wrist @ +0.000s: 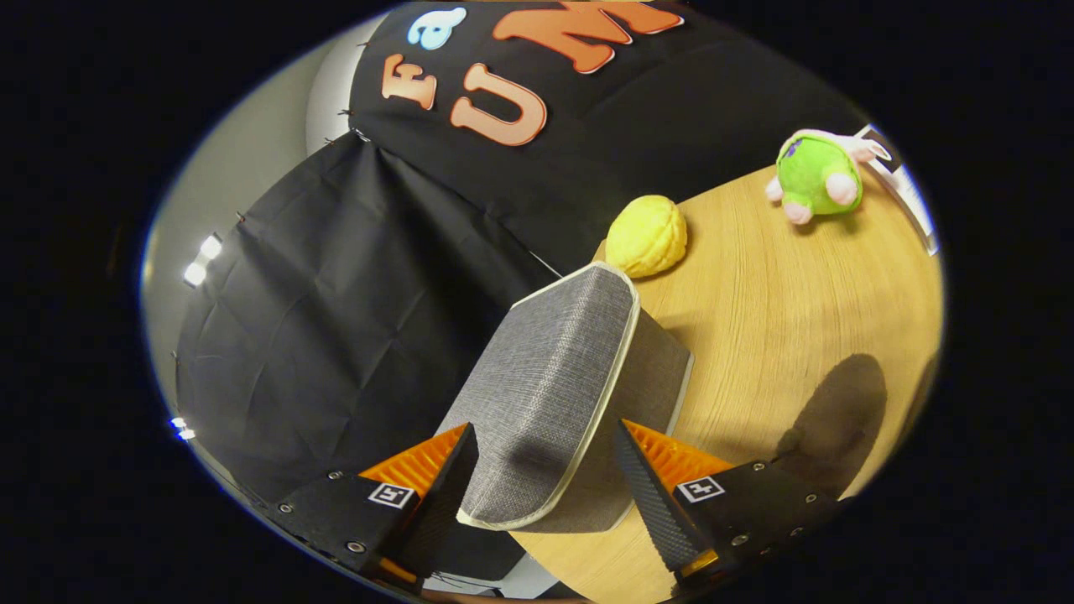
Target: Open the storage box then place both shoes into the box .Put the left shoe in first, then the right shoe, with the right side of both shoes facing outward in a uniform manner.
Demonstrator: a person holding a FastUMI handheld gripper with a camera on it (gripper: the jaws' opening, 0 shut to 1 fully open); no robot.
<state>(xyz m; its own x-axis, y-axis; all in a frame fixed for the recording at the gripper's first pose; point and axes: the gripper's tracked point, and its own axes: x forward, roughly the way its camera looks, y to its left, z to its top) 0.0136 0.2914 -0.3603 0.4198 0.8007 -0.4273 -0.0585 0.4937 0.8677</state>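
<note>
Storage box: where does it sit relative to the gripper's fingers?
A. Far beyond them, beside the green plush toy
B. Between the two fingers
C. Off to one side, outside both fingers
B: the grey fabric storage box lies between the open gripper fingers, its lid corner nearest; whether they touch it is unclear.

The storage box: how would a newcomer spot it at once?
On the wooden table, look just ahead of the gripper, whose open fingers flank it. The storage box is grey woven fabric with pale edging; the yellow toy and green plush beyond are small, rounded and bright.
</note>
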